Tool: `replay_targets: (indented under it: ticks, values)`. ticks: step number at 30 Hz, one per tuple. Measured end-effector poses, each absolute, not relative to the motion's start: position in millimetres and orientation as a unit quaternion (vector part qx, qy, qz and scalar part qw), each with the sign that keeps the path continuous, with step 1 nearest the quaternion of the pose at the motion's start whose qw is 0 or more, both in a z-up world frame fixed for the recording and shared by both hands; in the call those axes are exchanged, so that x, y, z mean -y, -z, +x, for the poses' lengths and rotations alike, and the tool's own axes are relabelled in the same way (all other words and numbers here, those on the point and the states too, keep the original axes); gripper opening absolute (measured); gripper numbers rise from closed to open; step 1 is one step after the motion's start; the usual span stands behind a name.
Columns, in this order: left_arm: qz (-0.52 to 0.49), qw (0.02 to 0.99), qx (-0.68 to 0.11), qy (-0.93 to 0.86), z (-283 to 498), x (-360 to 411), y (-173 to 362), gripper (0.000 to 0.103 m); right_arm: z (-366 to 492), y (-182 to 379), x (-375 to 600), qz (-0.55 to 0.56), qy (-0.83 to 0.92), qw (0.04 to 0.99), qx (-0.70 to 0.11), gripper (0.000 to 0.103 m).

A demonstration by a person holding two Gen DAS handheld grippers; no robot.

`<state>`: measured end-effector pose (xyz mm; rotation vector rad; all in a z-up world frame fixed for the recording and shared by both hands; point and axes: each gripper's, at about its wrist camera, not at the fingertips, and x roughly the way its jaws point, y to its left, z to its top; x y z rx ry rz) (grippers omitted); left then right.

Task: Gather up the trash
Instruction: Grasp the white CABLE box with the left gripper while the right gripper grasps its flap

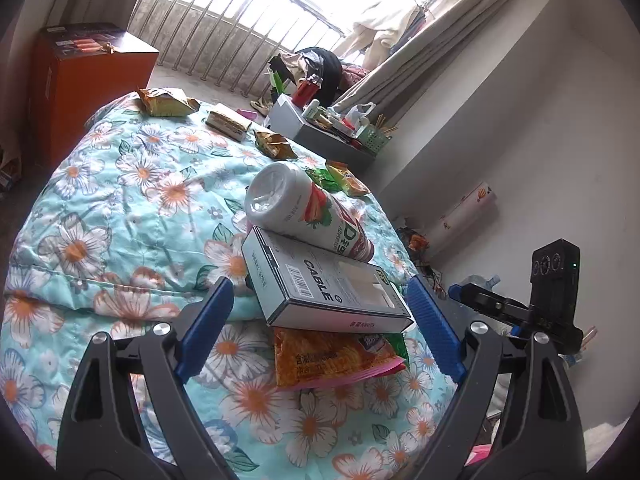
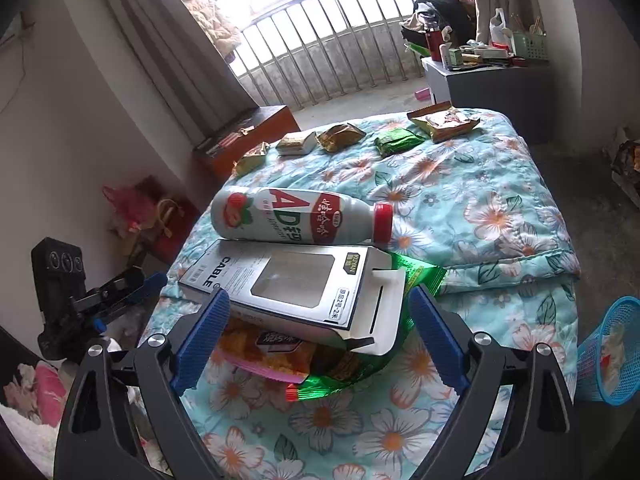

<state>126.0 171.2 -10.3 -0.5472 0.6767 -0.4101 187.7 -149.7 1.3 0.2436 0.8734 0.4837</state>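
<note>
A small heap of trash lies on the flowered quilt. A white bottle with a red cap rests beside a grey cable box. That box lies on an orange snack bag and a green wrapper. My left gripper is open, its blue pads either side of the box's near end without touching it. My right gripper is open too and straddles the box from the opposite side, with no pad pressing on it. Each gripper shows at the edge of the other's view.
Several more wrappers lie along the quilt's far end. A blue mesh basket stands on the floor beside the bed. An orange cabinet, a cluttered grey stand and balcony railings lie beyond.
</note>
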Motion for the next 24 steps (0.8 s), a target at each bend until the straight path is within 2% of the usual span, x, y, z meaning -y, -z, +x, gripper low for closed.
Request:
replay_targets:
  ticks: [4,12,15,24]
  values:
    - [-0.274,0.883,-0.321,0.208,131.1,-171.2,14.4,0.081,223.7,25.4,157.9,0.183,-0.227,0.84,-0.458,0.076]
    - [-0.254,0.88,-0.328,0.229,139.4,-156.2,18.2,0.06,252.3,68.7,148.7,0.239,-0.236,0.783,-0.523,0.073]
    - [-0.252,0.876,-0.331,0.242,138.9,-153.1,20.3,0.055,244.0,66.4,139.2,0.238,-0.264,0.771,-0.528,0.067]
    - [-0.28,0.874,-0.327,0.225,131.5,-171.1,20.5,0.055,193.7,35.9,129.0,0.222,-0.297,0.773,-0.515,0.066]
